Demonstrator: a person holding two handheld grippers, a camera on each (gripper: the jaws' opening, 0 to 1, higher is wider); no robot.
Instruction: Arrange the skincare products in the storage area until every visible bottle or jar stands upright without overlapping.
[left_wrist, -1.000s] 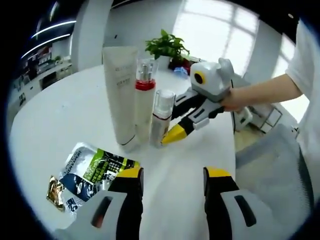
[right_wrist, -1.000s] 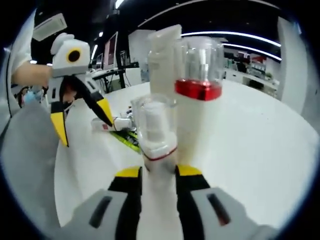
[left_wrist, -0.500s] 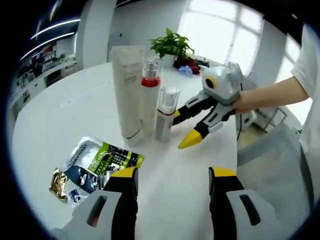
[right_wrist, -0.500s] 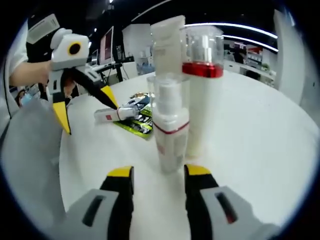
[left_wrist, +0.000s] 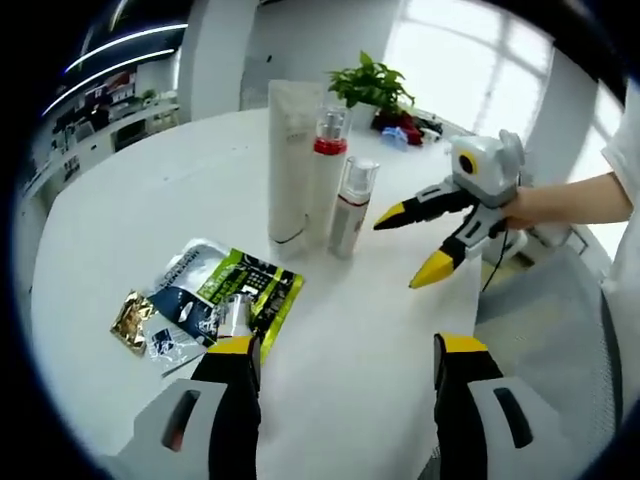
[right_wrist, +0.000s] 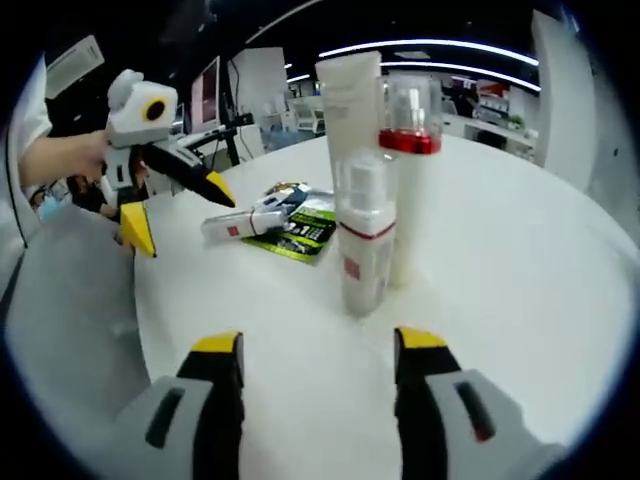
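Note:
Three products stand upright in a tight row on the white round table (left_wrist: 120, 220): a tall white tube (left_wrist: 290, 165), a white bottle with a red collar (left_wrist: 325, 185) and a small clear-capped pump bottle (left_wrist: 350, 205). My right gripper (left_wrist: 405, 250) is open just to their right, touching nothing. In the right gripper view the pump bottle (right_wrist: 365, 240) stands a short way ahead of my open right gripper (right_wrist: 320, 348), with the red-collared bottle (right_wrist: 408, 190) and the tube (right_wrist: 352, 110) behind it. A small tube (right_wrist: 245, 225) lies flat on foil sachets (right_wrist: 305, 232). My left gripper (left_wrist: 345, 352) is open over bare table.
The sachets (left_wrist: 215, 300), green, white and gold, lie overlapping at the front left, and the small lying tube (left_wrist: 232, 318) is on them. A potted plant (left_wrist: 370, 85) stands at the table's far edge. A grey chair (left_wrist: 570, 330) is beside the table on the right.
My right gripper has let go of the small pump bottle, which now stands on its own, and has pulled back from it. The left gripper has also backed away.

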